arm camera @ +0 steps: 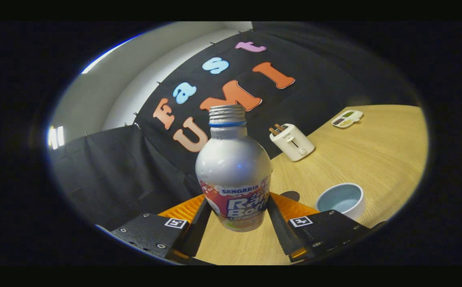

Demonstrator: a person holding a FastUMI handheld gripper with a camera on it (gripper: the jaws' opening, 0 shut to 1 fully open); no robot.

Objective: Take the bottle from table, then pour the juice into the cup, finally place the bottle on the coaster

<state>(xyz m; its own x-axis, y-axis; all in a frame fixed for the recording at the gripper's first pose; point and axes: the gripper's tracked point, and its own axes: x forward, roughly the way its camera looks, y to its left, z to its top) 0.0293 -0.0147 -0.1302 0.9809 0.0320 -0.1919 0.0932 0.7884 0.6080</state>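
A silver bottle (234,171) with a threaded open neck, a blue ring and a colourful label stands between my fingers. My gripper (237,215) is shut on the bottle, both fingers pressing its lower body at the label. The view is tilted, and the bottle's base hangs above the wooden table (374,159). A pale blue cup (342,200) with a white outer wall sits on the table just beyond my right finger (281,227). A small dark patch (291,195) lies on the table behind the bottle, partly hidden.
A white toaster (292,141) with two slices in it stands farther back on the table. A small white device (347,118) lies near the far edge. Black cloth walls close the booth behind and to the left.
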